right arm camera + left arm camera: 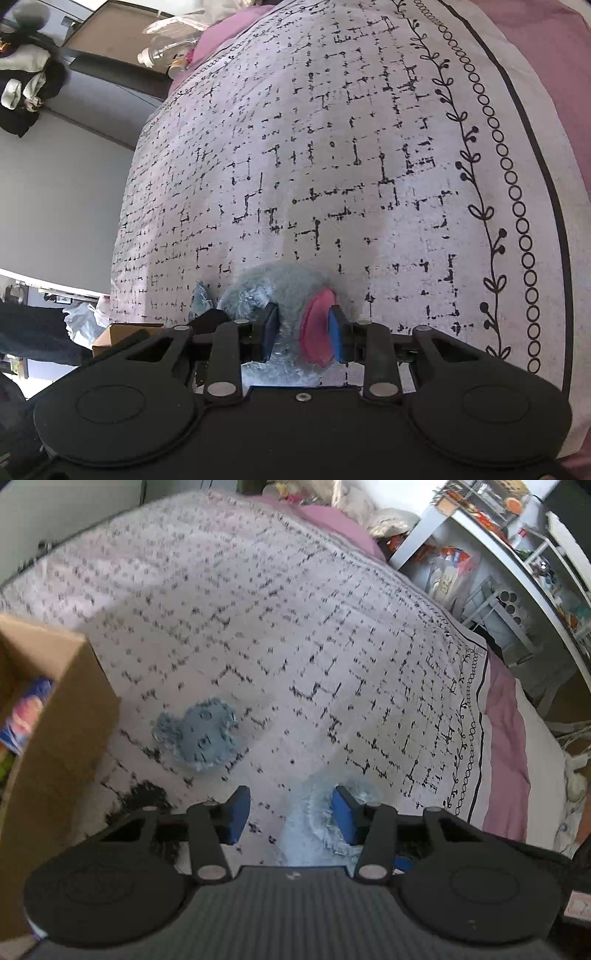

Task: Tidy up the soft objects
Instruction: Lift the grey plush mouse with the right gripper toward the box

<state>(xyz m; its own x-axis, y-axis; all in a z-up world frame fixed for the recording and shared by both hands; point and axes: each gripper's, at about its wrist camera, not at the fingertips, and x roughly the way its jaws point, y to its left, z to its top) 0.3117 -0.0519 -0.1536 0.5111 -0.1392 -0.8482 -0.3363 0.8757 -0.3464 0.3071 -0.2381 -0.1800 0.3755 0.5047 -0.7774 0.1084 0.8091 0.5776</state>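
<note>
On the bed, a patterned bedspread (295, 627) carries the soft things, and a cardboard box (55, 720) stands at its left side with some colourful items already inside. Just beside the box lies a small blue-grey plush toy (201, 734), flat on the bedspread and untouched. A little further from the box, a fluffy pale-blue toy (280, 291) with a pink ear or mouth patch sits under both tools. The right gripper (303, 328) has its fingers narrowed onto this fluffy toy: one pad presses into the fur and the other sits against the pink patch, so it appears to have hold of it. The left gripper (290, 816) is part-way closed, with one blue finger at the fur of the same fluffy toy and the other finger standing clear over the bedspread; it does not yet pinch anything. The step in hand seems to be picking up the fluffy toy for sorting into the box. The next move probably calls for a firm enough squeeze that the soft body does not slip out, then a lift clear of the bedspread and a carry toward the box, passing over the small plush toy without dragging it.
</note>
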